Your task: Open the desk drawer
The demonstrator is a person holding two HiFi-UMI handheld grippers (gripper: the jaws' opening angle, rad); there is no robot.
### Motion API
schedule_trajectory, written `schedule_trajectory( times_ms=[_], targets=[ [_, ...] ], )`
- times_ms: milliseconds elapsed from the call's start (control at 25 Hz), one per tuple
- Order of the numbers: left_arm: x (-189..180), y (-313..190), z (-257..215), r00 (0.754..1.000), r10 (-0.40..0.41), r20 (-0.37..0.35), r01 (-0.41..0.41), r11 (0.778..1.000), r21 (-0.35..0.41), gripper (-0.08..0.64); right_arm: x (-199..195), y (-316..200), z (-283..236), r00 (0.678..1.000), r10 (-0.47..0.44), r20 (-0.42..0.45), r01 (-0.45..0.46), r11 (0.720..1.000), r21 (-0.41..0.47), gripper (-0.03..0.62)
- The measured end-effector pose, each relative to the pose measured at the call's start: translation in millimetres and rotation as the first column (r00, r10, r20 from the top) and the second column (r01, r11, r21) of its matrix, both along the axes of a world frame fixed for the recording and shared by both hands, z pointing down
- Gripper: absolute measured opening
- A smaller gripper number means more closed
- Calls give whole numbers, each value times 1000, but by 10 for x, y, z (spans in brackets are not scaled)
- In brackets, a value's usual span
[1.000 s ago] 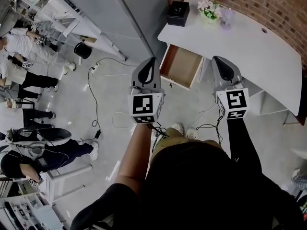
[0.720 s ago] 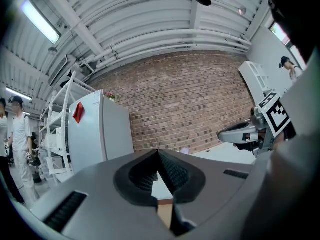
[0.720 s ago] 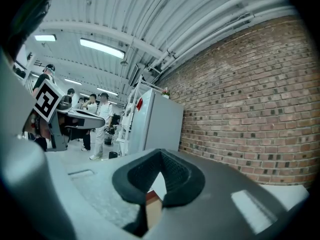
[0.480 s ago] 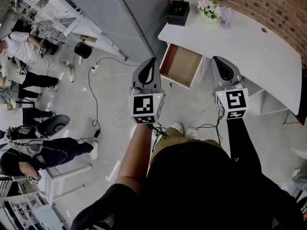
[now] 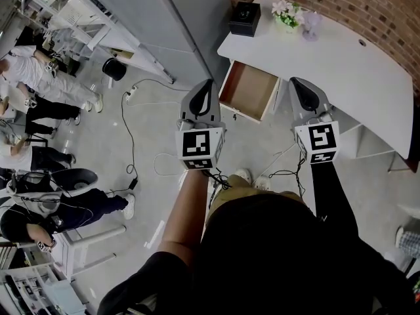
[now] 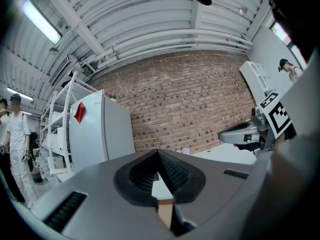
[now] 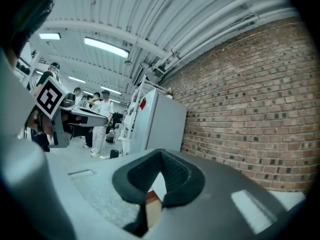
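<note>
The white desk point(image 5: 341, 64) stands at the upper right of the head view. Its drawer point(image 5: 248, 89) is pulled out and shows a bare wooden bottom. My left gripper point(image 5: 209, 82) hangs in the air just left of the drawer's front, jaws shut on nothing. My right gripper point(image 5: 294, 81) floats just right of the drawer, over the desk's front edge, also shut and empty. In the left gripper view the left gripper point(image 6: 158, 152) has its pads meeting at the tip. The right gripper point(image 7: 161, 152) looks the same in its own view. Neither gripper touches the drawer.
On the desk's far end sit a black box point(image 5: 244, 18), a small flower pot point(image 5: 286, 12) and a lilac cup point(image 5: 310, 25). A tall white cabinet point(image 5: 151, 12) stands left of the desk. Cables point(image 5: 128, 130) trail over the floor. Several people point(image 5: 33, 64) stand at the far left.
Both grippers and the drawer stay where they were. Only the people at the far left have shifted a little.
</note>
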State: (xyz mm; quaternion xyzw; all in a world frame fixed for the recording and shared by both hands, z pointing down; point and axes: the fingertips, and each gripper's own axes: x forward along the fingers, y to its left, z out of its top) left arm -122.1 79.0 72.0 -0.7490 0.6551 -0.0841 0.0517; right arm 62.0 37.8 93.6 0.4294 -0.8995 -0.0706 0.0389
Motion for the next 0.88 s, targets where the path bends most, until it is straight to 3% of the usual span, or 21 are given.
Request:
schedule_trajectory(
  times_ms=[160,880],
  targets=[
    [-23,-21,0,1000,-1,1,1,1000,1,6,-30,-8,21,999,6,-33,-5,1000,17,0],
    [-69,-99,85,1000,3,8,-3,1000,-25,6,-56,-98,116,999,11,-37,-12,1000,-17,0]
  ],
)
